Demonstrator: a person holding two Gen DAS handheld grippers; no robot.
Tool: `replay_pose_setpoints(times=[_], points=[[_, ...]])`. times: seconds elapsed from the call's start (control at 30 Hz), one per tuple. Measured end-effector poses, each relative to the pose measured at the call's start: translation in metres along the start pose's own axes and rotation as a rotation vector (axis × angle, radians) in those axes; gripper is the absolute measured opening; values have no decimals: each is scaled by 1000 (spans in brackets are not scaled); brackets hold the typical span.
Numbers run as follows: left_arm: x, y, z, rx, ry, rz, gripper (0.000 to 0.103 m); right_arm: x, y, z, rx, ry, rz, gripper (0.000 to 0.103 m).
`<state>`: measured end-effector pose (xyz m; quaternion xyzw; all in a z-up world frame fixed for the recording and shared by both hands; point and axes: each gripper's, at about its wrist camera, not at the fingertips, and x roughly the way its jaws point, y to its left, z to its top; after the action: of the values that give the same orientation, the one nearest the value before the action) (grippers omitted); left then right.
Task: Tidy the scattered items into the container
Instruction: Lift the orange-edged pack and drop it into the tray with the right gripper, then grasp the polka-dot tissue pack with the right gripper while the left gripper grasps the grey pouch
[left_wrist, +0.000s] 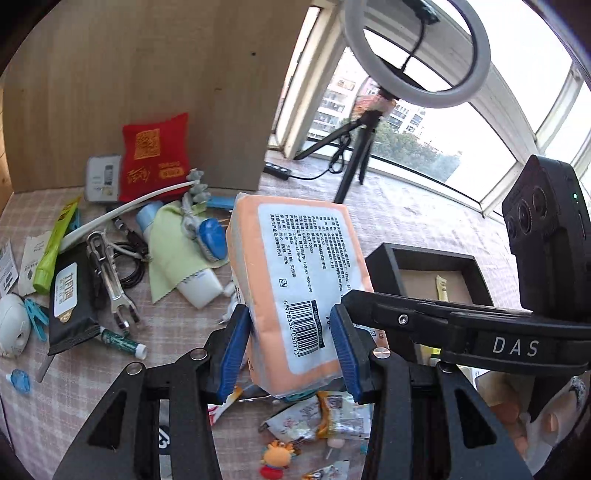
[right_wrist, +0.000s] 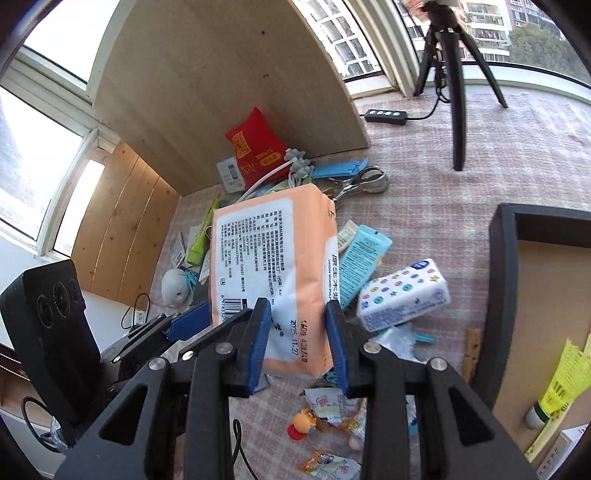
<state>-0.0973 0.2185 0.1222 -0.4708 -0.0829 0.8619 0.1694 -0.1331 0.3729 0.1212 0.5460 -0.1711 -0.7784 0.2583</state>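
Note:
An orange tissue pack (left_wrist: 295, 251) (right_wrist: 258, 251) with a white printed label hangs above the cluttered table, held by both grippers. My left gripper (left_wrist: 289, 310) is shut on its lower end, with the blue pads pressing on both sides. My right gripper (right_wrist: 297, 302) is shut on the same pack's narrow end. The right gripper's black fingers (left_wrist: 388, 310) reach in from the right in the left wrist view. The left one's blue pad (right_wrist: 184, 325) shows at the pack's left in the right wrist view. The dark-walled container (left_wrist: 384, 258) (right_wrist: 502, 295) stands to the right and holds a yellow shuttlecock (right_wrist: 561, 387).
Scattered items lie below: a red pouch (left_wrist: 155, 158), a green cloth (left_wrist: 173, 240), metal tongs (left_wrist: 110, 273), a dotted tissue pack (right_wrist: 402, 295), a light blue packet (right_wrist: 362, 258) and snack wrappers (right_wrist: 332, 410). A wooden board (left_wrist: 147, 74) stands behind, and a ring light on a tripod (left_wrist: 417, 55) by the window.

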Motion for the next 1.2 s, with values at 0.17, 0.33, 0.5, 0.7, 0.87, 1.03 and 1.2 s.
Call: replay_pose_setpoints(times=[0.17,0.33,0.5,0.7,0.87,1.03,1.2], points=[[13,-66,6,115,18,-68,42,-54,-44,-13,73,-71,-30,31],[31,-143,6,213,34,-147,42,-119,-97,-31,149,-145,-88,31],[51,-218,4,317,60,-230,43,-179,-148,-49,215,-226,-171,31],[62,-265,-10,371,92,-210,43,-224,-193,-66,255,-336,-350,32],[53,-253,-17,397,87,-176,43,-225,-200,-71,240,-352,-386,32],[45,-213,-11,334,85,-134,43,-205,-180,-69,168,-318,-364,32],[28,-147,-18,280,83,-46,43,-173,-146,-61,57,-259,-326,54]])
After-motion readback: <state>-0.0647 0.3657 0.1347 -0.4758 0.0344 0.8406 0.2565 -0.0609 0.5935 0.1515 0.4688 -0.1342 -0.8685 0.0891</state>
